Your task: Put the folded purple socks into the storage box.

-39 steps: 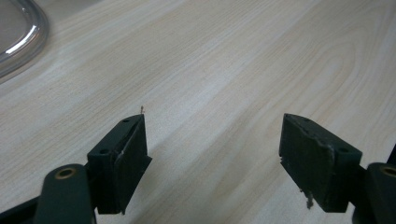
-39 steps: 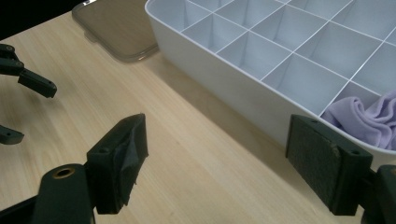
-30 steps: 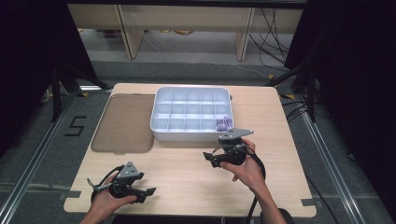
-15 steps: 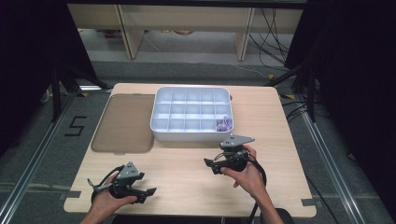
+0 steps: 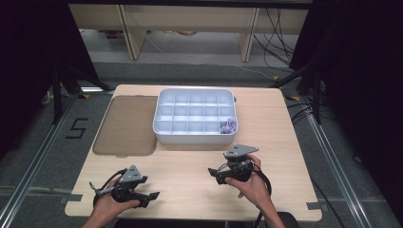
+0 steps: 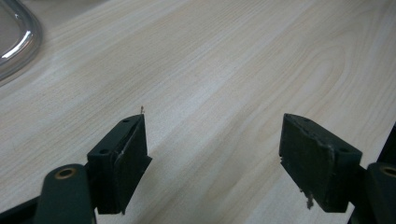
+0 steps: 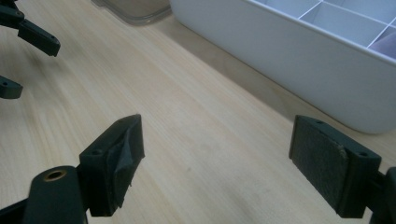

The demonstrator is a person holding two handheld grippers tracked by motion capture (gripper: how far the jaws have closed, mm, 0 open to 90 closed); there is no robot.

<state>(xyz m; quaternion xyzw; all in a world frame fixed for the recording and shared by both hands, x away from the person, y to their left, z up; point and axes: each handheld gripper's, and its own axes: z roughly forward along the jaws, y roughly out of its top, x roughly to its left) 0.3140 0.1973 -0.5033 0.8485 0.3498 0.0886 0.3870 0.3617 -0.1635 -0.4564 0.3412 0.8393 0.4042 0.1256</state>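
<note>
A white compartment tray (image 5: 195, 137) stands at the table's middle back, and a small purple object (image 5: 228, 126) lies in its near right compartment. My right gripper (image 5: 213, 175) sits low over the wood in front of the tray, jaws pointing left. In the right gripper view my right gripper (image 7: 217, 122) is open with nothing between its jaws, and the tray's white wall (image 7: 289, 60) runs across the upper right. My left gripper (image 5: 148, 197) rests near the front left edge. In the left gripper view my left gripper (image 6: 214, 120) is open over bare wood.
A flat brownish translucent lid (image 5: 126, 126) lies left of the tray; its corner (image 6: 14, 42) shows at the upper left of the left gripper view, and its edge (image 7: 135, 9) sits beyond the right gripper. The left gripper's jaws (image 7: 28, 32) appear far left.
My right gripper has drawn back from the tray toward the table's front and come down lower. The left gripper has stayed where it was.
</note>
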